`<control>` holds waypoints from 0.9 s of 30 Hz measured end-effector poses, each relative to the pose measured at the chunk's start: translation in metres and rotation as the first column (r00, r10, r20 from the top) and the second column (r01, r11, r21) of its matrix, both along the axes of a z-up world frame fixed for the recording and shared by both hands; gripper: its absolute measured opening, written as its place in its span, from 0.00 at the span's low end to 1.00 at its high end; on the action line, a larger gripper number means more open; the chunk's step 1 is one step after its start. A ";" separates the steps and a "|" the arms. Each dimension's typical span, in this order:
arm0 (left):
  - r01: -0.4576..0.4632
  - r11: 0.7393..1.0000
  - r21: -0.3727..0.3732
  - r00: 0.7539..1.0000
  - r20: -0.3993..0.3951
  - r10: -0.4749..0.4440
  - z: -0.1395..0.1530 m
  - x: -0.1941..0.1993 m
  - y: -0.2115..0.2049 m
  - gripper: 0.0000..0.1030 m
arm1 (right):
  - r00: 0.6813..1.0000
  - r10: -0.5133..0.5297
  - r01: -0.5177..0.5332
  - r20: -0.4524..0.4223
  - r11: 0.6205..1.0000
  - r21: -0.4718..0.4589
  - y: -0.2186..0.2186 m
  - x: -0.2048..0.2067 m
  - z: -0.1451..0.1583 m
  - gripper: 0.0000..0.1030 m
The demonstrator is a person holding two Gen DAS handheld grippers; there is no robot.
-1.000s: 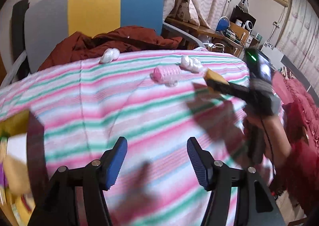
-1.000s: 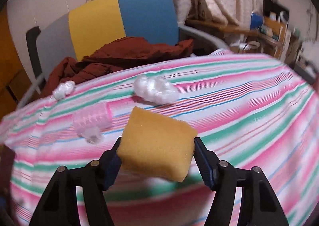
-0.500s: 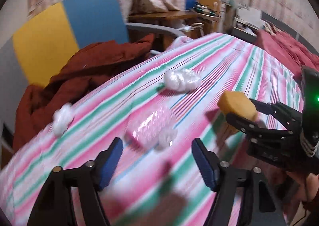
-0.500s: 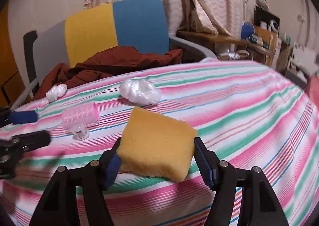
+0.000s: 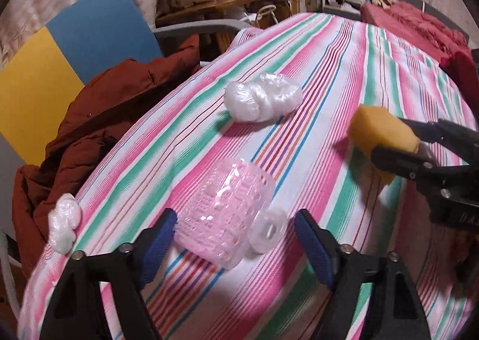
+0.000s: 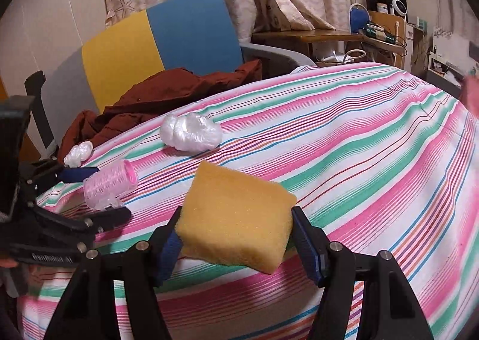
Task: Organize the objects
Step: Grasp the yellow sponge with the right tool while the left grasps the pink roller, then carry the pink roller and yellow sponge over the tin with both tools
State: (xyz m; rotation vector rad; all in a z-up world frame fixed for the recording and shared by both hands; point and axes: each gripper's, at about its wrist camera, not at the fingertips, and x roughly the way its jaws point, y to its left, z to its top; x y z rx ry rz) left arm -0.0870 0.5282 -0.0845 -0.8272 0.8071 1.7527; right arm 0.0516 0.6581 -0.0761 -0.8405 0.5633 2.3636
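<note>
Now the left claw straddles the pink hair roller while the right claw holds the yellow sponge.

The left claw's jaws, just closing a little yet spread wide, flank the roller without pressing it. It lies on the striped cloth with its long axis running away between the fingers, clear cap nearer the right pad. The left claw is nearer; the sponge hangs clear, well apart.

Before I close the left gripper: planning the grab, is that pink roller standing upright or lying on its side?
On its side. The pink roller lies lengthwise on the striped cloth, its round end facing sideways.
</note>
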 end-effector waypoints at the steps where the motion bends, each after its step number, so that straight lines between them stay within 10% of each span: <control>1: -0.017 1.000 0.013 0.999 0.038 0.017 -0.001 -0.002 -0.002 0.69 | 1.000 -0.003 0.003 0.001 1.000 -0.001 0.000 0.000 0.000 0.66; 15: -0.246 0.958 0.150 0.966 0.125 0.228 0.002 0.002 -0.039 0.67 | 1.000 -0.017 0.017 0.003 0.999 0.042 -0.005 0.001 0.003 0.66; 27: -0.424 0.844 0.329 0.905 0.130 0.404 0.023 0.023 -0.115 0.67 | 0.999 -0.019 0.015 0.032 0.992 0.122 -0.017 -0.003 0.008 0.66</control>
